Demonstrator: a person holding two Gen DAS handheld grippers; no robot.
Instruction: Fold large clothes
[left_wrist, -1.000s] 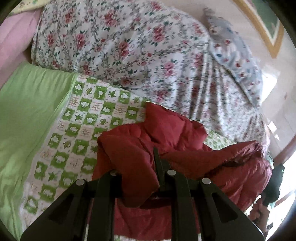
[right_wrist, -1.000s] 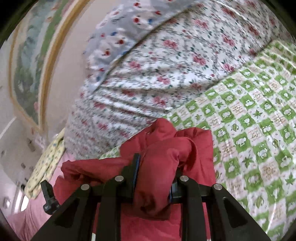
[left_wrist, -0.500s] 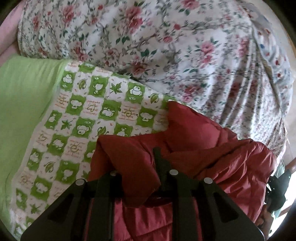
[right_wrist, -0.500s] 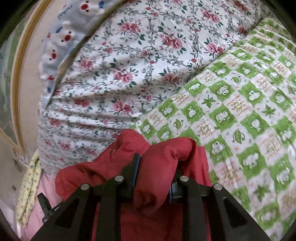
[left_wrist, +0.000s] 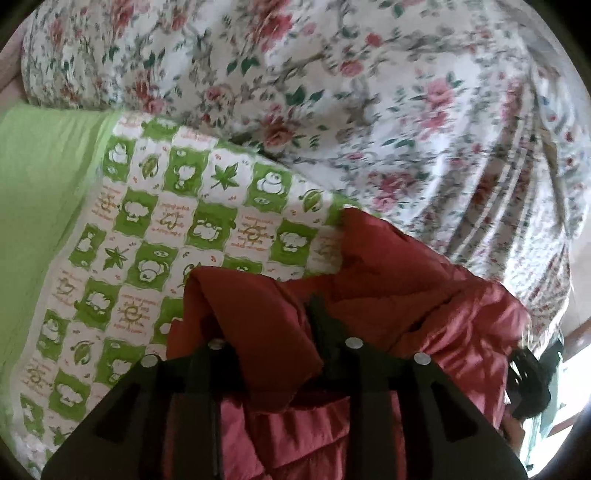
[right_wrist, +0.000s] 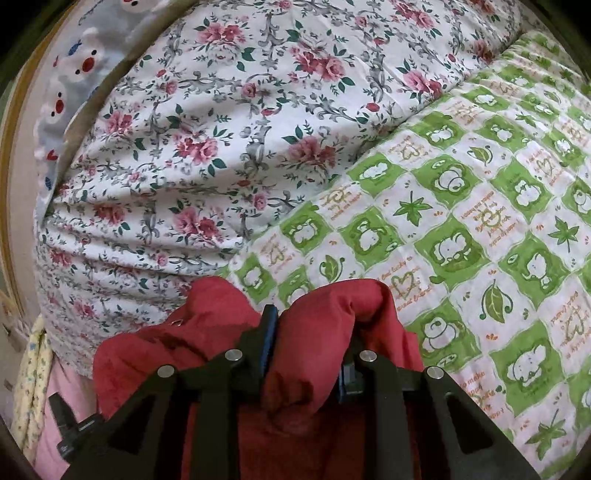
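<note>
Left wrist view: left gripper (left_wrist: 271, 334) clenched on puffy red padded jacket (left_wrist: 399, 291), over green-checked quilt (left_wrist: 166, 221).
Right wrist view: right gripper (right_wrist: 308, 343) likewise grasping jacket (right_wrist: 325, 314); slippery bulk may slide free, spoiling fold.

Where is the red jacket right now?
The red jacket sits low in both wrist views, pinched in both grippers over the green checked sheet, just short of the floral quilt.
</note>
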